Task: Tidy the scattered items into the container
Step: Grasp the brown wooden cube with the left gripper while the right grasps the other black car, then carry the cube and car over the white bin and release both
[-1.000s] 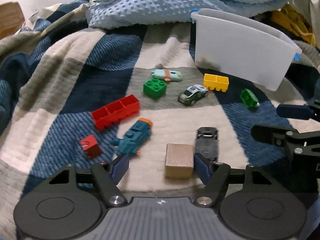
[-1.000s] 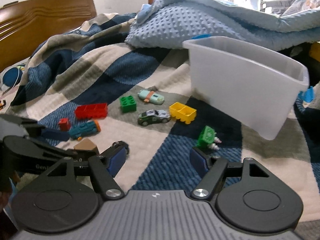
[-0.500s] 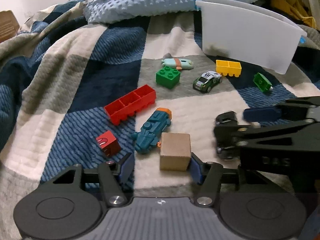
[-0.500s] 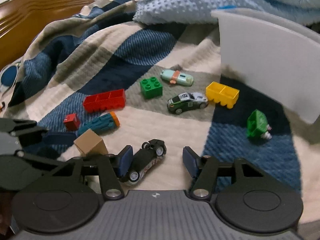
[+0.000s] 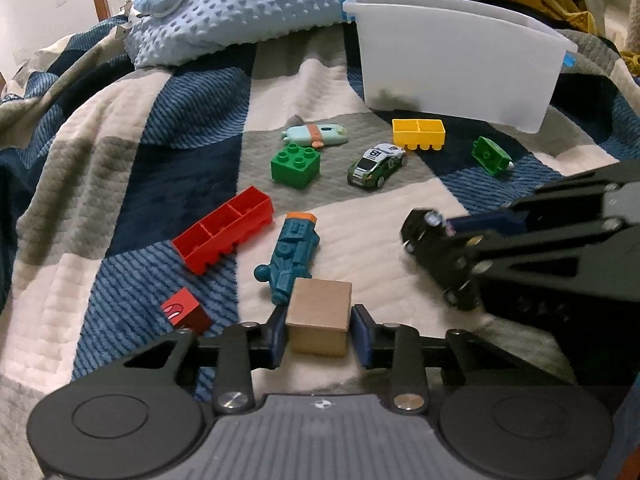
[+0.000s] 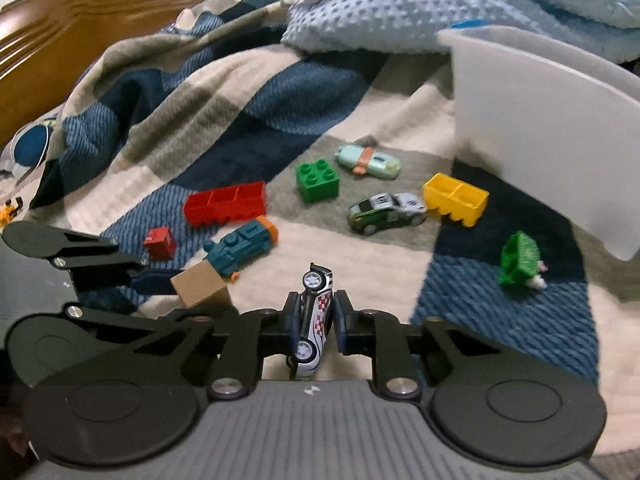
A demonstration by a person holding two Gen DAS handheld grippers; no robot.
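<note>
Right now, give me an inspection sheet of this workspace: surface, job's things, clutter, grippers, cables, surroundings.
Surface: checked blanket, rumpled.
Job's things: white container upright; wooden cube; black toy car; red long brick, green brick, yellow brick, green racing car loose on the blanket.
Clutter: teal toy, small red block.
Grippers: left gripper closing around the cube; right gripper shut on the car.
Cables: nothing seen.
Surroundings: dotted blue blanket, wooden headboard.

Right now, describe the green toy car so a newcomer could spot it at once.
Start at the white plastic bin at the far right of the checked blanket. Just in front of it lies a yellow open-topped block, and the green toy car sits beside that block on the grey square. It alone has a white roof with a number; the other car is black, clamped in the right gripper.
</note>
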